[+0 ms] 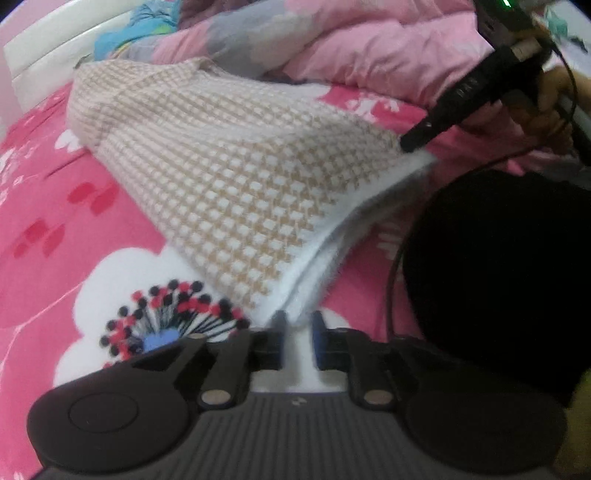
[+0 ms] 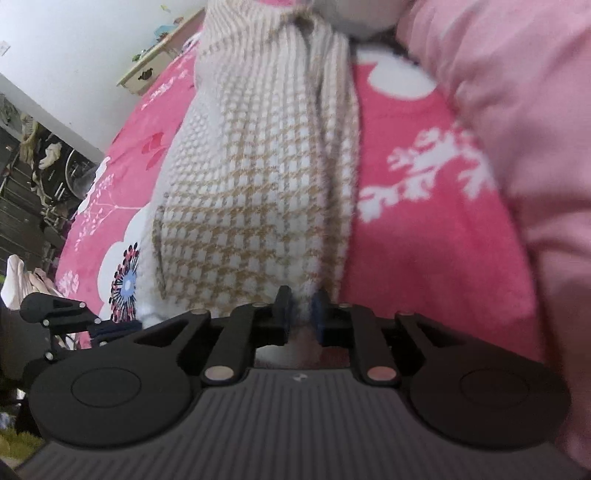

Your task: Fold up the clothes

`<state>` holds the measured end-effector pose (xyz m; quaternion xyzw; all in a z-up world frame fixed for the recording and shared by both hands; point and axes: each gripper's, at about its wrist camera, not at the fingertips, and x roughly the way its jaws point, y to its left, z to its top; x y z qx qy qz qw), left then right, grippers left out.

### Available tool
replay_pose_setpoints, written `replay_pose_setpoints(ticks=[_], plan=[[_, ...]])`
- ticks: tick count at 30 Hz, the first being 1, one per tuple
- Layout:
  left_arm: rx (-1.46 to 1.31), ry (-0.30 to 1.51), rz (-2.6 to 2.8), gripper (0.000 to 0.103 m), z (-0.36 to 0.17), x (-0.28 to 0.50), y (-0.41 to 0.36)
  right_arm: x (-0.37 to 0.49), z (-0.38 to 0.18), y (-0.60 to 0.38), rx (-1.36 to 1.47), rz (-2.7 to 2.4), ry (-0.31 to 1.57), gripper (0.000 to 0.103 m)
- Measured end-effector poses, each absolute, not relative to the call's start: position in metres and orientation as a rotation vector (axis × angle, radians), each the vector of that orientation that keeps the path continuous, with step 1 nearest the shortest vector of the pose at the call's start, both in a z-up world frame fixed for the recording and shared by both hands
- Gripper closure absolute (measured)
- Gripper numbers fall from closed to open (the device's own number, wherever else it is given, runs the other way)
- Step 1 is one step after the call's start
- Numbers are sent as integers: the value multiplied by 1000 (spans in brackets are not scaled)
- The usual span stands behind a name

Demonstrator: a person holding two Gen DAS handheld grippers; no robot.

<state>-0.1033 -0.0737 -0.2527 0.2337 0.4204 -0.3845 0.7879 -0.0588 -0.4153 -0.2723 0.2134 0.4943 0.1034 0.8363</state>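
Note:
A beige-and-white houndstooth knit sweater (image 1: pixel 236 173) is stretched above the pink floral bed sheet (image 1: pixel 74 221). One corner of its white hem runs into my left gripper (image 1: pixel 298 325), whose jaws are shut on it. The other hem corner is pinched at the tip of my right gripper (image 1: pixel 415 142), held by a person's hand (image 1: pixel 554 107). In the right wrist view the sweater (image 2: pixel 258 177) runs away from my right gripper (image 2: pixel 301 310), with fabric clamped between the pads. My left gripper (image 2: pixel 122 328) shows at the lower left by the hem.
A bunched pink quilt (image 1: pixel 369 48) lies behind the sweater and fills the right side (image 2: pixel 517 110). A white headboard (image 1: pixel 48 48) and blue cloth (image 1: pixel 140 26) are at the back. A large black shape (image 1: pixel 498 277) sits right. A nightstand (image 2: pixel 155 70) and cluttered dark shelves (image 2: pixel 29 184) stand beyond the bed.

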Motion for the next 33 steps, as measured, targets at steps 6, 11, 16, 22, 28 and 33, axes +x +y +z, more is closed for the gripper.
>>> replay_pose_setpoints(ticks=[6,11,16,22,28,33], plan=[[427,875,-663,56,-233,-85,-46,-72,-247,-429,440,152,897,88],[260,936,-486,50,-241,-52,-27,-60,-243,-401,312,123,804,88],[145,1016,-319,41,-246,-34,5,-67,-233,-401,256,77,699,87],[56,947,-179,15,-230,-27,29,-80,-214,-424,306,52,662,71],[-23,904,-198,1,-209,-19,11,-90,-196,-423,313,67,594,31],[-50,859,-330,0,-193,-17,-24,-91,-187,-422,355,85,583,16]])
